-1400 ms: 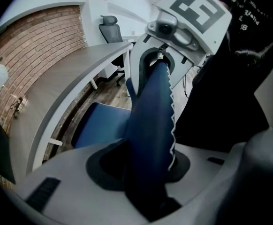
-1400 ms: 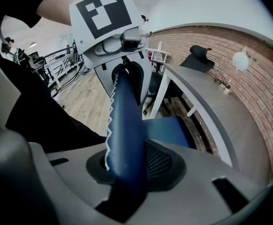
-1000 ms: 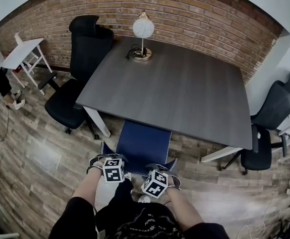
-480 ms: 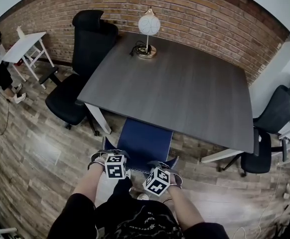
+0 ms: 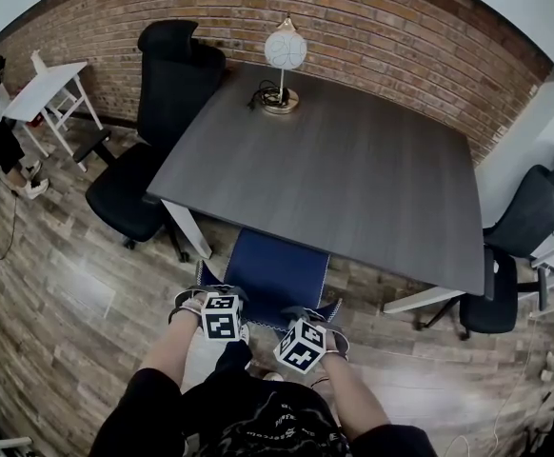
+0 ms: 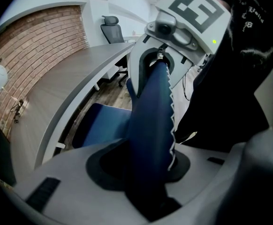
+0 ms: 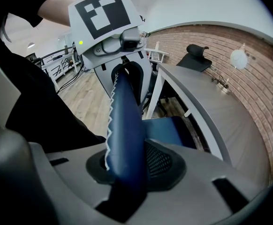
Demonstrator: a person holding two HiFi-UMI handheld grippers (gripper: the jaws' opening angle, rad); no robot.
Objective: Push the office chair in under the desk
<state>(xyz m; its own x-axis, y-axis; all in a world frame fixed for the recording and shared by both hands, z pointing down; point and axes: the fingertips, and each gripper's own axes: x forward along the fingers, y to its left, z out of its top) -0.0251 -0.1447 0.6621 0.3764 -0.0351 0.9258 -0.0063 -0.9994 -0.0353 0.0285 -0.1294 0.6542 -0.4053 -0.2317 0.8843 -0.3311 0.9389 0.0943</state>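
The blue office chair [image 5: 275,272] stands at the near side of the dark grey desk [image 5: 353,169], its seat partly under the desk edge. Its backrest top edge [image 6: 150,116] runs between my two grippers. My left gripper [image 5: 212,303] is shut on the left end of the backrest, and my right gripper [image 5: 312,320] is shut on the right end. In the left gripper view the blue padded edge passes through the left gripper [image 6: 148,172] toward the right gripper's cube [image 6: 193,11]. In the right gripper view the backrest [image 7: 125,121] lies clamped in the right gripper [image 7: 127,172].
A black office chair [image 5: 158,112] stands at the desk's left side and another black chair [image 5: 520,236] at its right. A globe lamp [image 5: 284,55] sits on the far desk edge by the brick wall. A white side table [image 5: 44,93] stands far left.
The head view has shifted a little. Both grippers keep their hold on the backrest, and the chair has hardly moved.
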